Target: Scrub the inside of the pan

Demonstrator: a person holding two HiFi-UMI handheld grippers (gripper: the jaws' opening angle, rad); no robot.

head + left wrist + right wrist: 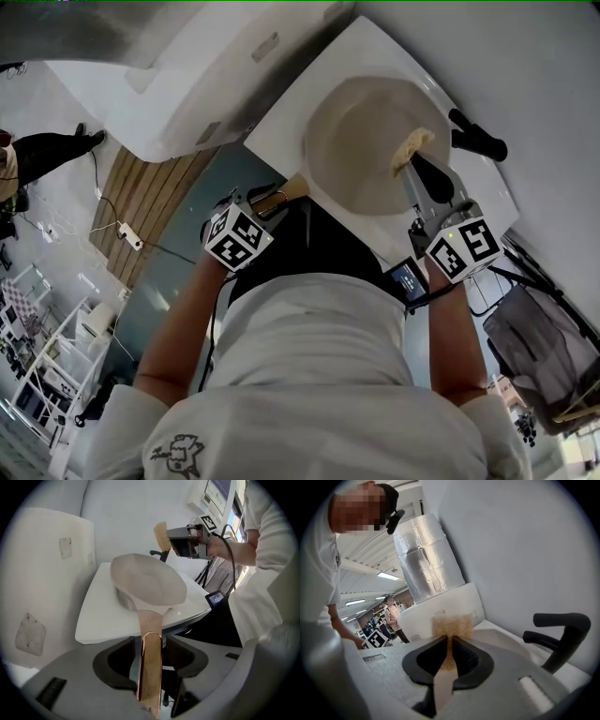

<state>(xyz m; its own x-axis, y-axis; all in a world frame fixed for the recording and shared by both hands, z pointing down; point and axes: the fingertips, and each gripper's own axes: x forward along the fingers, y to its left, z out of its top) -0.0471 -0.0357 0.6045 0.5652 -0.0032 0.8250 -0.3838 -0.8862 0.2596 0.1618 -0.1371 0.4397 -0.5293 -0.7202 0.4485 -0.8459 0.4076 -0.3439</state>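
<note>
The pan [370, 150] stands on the white tabletop [281, 122], at about 1 o'clock from the middle of the head view. Its pale inside faces up and its handle [281, 195] runs out toward 8 o'clock, past the edge of the tabletop.

My left gripper [272, 202] is at that handle. In the left gripper view the copper-coloured handle [150, 667] lies between the jaws at 6 o'clock. The jaws stand wide apart with a gap on each side (the pads do not press on it), so this gripper holds nothing. From there the pan [150, 581] is straight ahead at 12 o'clock.

My right gripper [419, 183] is closed on a tan sponge [412, 148]. In the right gripper view the jaws pinch its lower edge, and the rest of the sponge [451, 625] stands up beyond the tips at 12 o'clock. In the head view the sponge is over the 3 o'clock side of the pan. In the left gripper view the sponge [161, 535] hangs above the far rim and does not touch it.

A black curved handle [562, 634] is at 3 o'clock of my right gripper, near the wall.
</note>
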